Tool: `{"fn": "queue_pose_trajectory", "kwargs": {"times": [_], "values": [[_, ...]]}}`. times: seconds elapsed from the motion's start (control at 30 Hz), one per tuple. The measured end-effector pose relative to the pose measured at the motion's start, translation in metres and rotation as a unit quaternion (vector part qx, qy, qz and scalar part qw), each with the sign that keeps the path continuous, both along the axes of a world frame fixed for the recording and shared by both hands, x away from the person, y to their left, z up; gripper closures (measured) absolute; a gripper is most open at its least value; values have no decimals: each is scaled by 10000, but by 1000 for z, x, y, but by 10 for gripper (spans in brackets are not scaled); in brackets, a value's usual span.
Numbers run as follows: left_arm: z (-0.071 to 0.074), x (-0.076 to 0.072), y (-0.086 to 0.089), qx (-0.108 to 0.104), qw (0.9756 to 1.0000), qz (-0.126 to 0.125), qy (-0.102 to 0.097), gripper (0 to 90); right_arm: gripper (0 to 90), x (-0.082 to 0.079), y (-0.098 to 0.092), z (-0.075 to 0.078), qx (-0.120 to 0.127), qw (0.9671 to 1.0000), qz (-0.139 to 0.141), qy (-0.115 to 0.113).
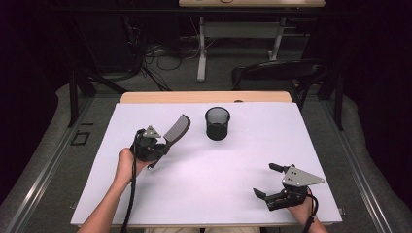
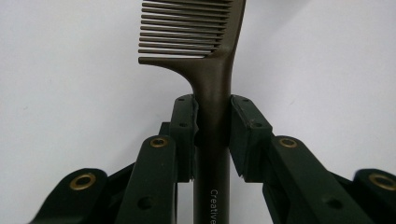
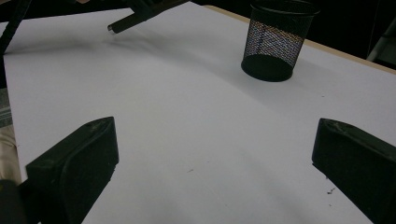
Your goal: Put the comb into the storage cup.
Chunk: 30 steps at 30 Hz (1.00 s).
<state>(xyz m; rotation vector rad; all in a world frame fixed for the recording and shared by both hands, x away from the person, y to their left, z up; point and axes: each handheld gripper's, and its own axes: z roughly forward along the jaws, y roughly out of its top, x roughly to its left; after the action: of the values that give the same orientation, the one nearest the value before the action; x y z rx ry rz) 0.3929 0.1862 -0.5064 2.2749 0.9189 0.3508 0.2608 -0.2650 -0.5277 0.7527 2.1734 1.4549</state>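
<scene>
Dark brown plastic, that is the comb [image 2: 212, 79], a long-handled one with fine teeth, and the left gripper [image 1: 163, 144] has it clamped by the handle. In the left gripper view both jaws press flat against the handle from either side, just below the toothed head, with the rest of the handle running back between them; a word printed in pale letters shows low on it. From the high view the comb [image 1: 177, 129] sticks up and away from the person at a slant, its head raised off the white table [image 1: 233, 160] and pointing toward the black mesh cup [image 1: 217, 123], which stands upright near the far edge, a little apart from the comb's tip.

The left forearm comes in from the bottom edge, angled up and to the right, the hand wrapped around the gripper's body with the wrist bent slightly so the jaws aim toward the far side of the table. A cable trails back along the arm.

The right gripper [image 1: 268, 180] sits low near the table's near right corner, well apart from the comb and cup. Its jaws stand wide apart with nothing between them, pointing left across the table. The right gripper view looks along those spread jaws at bare white surface, with the mesh cup [image 3: 276, 39] beyond.
</scene>
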Motion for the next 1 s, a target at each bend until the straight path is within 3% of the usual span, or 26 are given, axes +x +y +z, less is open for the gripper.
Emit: {"fn": "queue_pose_trajectory", "kwargs": {"times": [0.37,1.0], "values": [[1,-2,1,-181,9995,106,-217,724,2,0,0,0,-14,10000,-17,3],[3,-3,-3,-315,9983,186,-460,724,2,1,0,-1,-6,10000,-25,11]]}}
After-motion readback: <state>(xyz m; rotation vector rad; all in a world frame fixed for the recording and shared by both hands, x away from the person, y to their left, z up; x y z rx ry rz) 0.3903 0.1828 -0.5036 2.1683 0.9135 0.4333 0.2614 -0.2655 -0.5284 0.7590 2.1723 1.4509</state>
